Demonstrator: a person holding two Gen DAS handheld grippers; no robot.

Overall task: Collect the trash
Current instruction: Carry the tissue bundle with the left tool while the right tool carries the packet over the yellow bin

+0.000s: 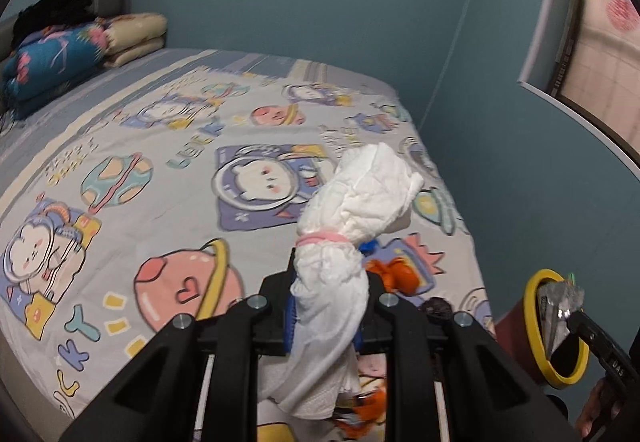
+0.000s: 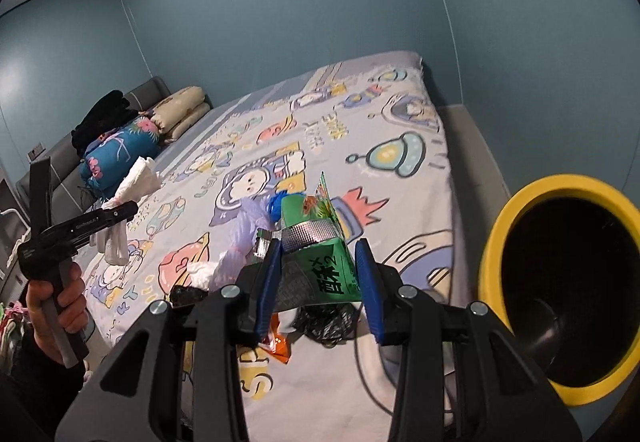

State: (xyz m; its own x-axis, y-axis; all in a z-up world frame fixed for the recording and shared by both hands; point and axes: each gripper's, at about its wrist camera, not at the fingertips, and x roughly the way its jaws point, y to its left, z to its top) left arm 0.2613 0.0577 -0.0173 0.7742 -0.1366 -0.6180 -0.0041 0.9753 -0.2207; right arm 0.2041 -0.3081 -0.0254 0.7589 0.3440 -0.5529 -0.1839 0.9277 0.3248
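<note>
My left gripper point(image 1: 326, 306) is shut on a rolled white diaper with a pink band point(image 1: 352, 210) and holds it above the bed; it also shows in the right wrist view point(image 2: 140, 178). My right gripper point(image 2: 320, 266) is shut on a green snack wrapper point(image 2: 316, 242), held above the bed next to the yellow-rimmed trash bin point(image 2: 496, 242). The bin also shows in the left wrist view point(image 1: 534, 326). An orange wrapper point(image 2: 278, 342), a black bag point(image 2: 324, 322), a purple bag point(image 2: 244, 226) and white tissue point(image 2: 202, 272) lie on the bed.
The bed point(image 2: 360, 146) has a cartoon sheet. Folded quilts point(image 2: 120, 154) and dark clothes point(image 2: 100, 118) lie at its head. Blue walls surround it, with a window point(image 1: 600, 54) at the right. The bin stands off the bed's right corner.
</note>
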